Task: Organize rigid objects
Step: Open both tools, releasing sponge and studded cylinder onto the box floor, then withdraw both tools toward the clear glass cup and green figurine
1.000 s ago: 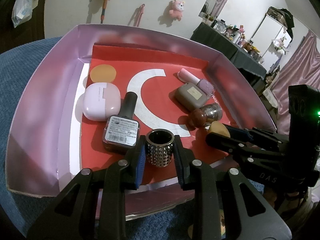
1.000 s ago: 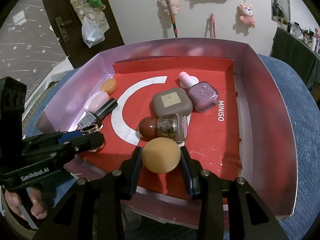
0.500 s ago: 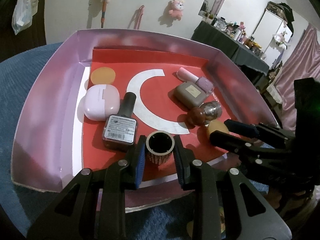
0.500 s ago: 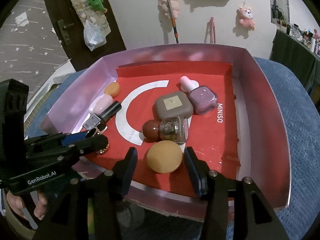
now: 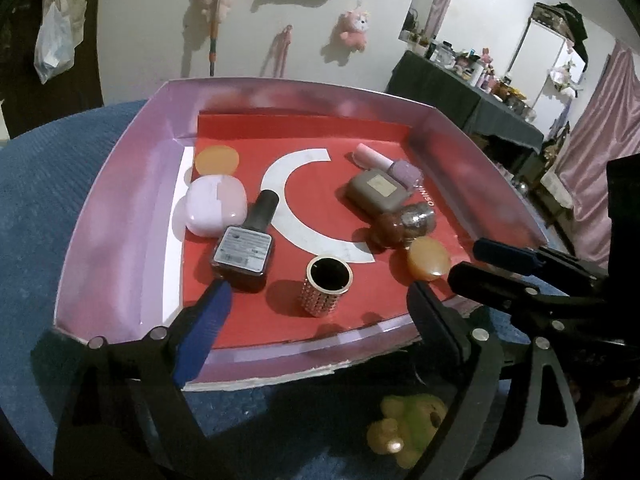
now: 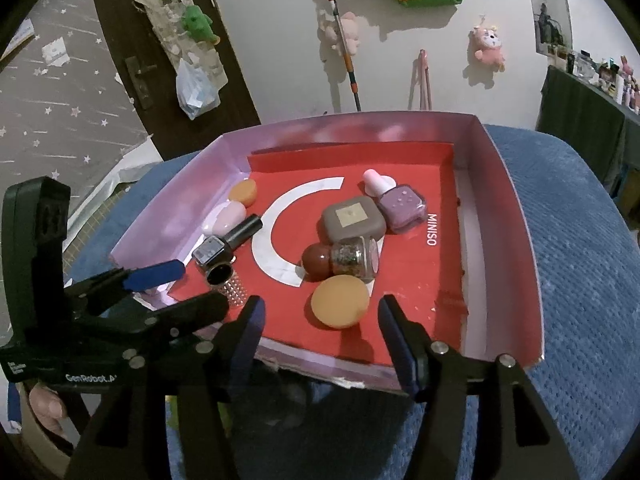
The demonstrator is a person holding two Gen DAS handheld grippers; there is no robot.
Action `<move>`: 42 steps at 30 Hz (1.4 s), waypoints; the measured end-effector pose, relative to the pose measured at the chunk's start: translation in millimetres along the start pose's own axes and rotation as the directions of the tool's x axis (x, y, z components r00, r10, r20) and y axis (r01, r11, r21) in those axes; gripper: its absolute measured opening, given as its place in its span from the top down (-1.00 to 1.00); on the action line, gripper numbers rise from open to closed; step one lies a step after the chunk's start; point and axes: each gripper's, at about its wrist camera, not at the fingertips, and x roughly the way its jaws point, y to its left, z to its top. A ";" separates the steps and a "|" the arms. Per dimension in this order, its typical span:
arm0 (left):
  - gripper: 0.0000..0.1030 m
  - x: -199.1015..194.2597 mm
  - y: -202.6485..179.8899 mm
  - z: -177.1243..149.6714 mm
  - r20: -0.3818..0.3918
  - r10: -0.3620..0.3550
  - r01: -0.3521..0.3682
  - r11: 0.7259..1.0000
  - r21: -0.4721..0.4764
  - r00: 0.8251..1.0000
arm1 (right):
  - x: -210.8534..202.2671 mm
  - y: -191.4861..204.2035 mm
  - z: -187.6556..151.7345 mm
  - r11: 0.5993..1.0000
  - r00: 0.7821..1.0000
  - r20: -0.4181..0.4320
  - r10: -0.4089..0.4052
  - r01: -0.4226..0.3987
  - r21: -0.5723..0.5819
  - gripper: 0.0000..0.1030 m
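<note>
We see our left gripper [image 5: 316, 304] and right gripper [image 6: 320, 316]: black plastic arms, silver round screws, blue ribbed pads on the fingers, white "GenRobot.AI" lettering on one side.

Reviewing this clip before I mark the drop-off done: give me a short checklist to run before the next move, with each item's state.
1. Left gripper let go: ok. Its jaws have just been opening and stand clear either side of the studded gold cap.
2. Cap settled: ok. It stands upright on the red liner of the tray.
3. Right gripper let go: ok. Its jaws have just been opening; the orange disc lies between them, untouched.
4. Disc settled: ok, flat on the liner, beside the brown-capped glitter bottle.
5. Exit path for both grippers over the near tray wall: ok.
6. Things left outside the tray: cannot tell.
</note>
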 end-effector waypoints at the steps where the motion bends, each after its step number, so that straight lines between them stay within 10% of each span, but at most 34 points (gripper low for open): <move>1: -0.74 -1.1 0.5 -0.4 0.000 -0.004 0.004 1.000 -0.003 1.000 | -1.7 -0.2 -0.7 1.000 1.000 0.003 0.001 -0.001 0.002 -0.20; 20: -0.93 -45.0 -0.2 -30.3 0.066 0.024 -0.023 1.000 -0.013 0.998 | -41.1 7.0 -24.2 1.000 0.995 0.097 0.004 -0.003 -0.010 -0.95; 42: -1.00 -52.5 -34.5 -68.6 0.039 -0.002 0.001 1.000 0.024 0.999 | -61.0 -1.4 -55.3 0.999 0.993 0.121 0.008 -0.013 0.039 -1.00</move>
